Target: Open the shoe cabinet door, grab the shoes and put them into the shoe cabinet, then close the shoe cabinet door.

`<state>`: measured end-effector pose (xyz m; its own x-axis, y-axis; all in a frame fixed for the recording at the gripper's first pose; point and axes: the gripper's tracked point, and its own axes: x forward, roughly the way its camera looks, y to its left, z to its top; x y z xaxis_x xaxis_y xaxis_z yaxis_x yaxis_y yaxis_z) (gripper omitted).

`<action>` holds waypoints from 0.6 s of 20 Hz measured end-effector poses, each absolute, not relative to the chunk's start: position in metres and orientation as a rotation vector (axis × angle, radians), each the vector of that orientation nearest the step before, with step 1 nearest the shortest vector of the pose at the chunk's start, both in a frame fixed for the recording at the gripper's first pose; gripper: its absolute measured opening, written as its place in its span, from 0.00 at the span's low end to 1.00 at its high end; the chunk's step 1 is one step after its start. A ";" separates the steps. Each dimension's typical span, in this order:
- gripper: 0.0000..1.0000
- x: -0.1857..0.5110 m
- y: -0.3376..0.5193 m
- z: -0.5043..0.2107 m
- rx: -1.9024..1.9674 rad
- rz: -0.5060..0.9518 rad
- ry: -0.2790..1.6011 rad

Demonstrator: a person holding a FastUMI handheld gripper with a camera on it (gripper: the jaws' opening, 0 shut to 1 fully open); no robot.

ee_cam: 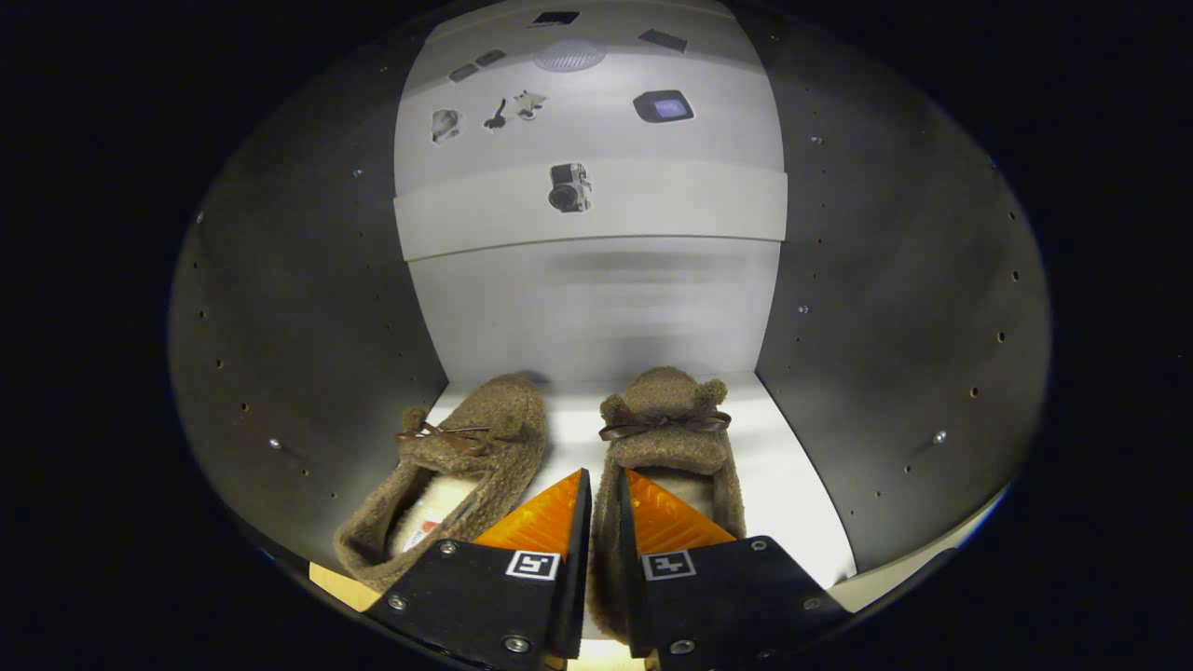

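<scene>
Two brown fuzzy slippers with small bows stand side by side on the white floor (792,485) of the shoe cabinet, toes toward the back wall. My gripper (604,472) reaches in from the front. Its fingers are nearly together, pinching the left side wall of the right slipper (666,424) near the heel opening. The left slipper (466,461) lies just left of the fingers, angled slightly, and nothing holds it. Its light lining shows.
Dark side panels with rows of holes close in the compartment on the left (308,326) and right (895,326). The pale back wall (596,308) stands just beyond the toes. Above it runs a white band (652,210) with small picture stickers.
</scene>
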<state>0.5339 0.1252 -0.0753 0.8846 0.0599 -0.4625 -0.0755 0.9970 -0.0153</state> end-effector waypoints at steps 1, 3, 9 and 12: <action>0.18 0.528 0.125 -0.071 -0.039 0.070 0.469; 0.18 0.516 0.124 -0.061 -0.057 0.058 0.448; 0.21 0.461 0.131 -0.018 -0.105 0.042 0.327; 0.24 0.427 0.138 -0.002 -0.099 0.050 0.293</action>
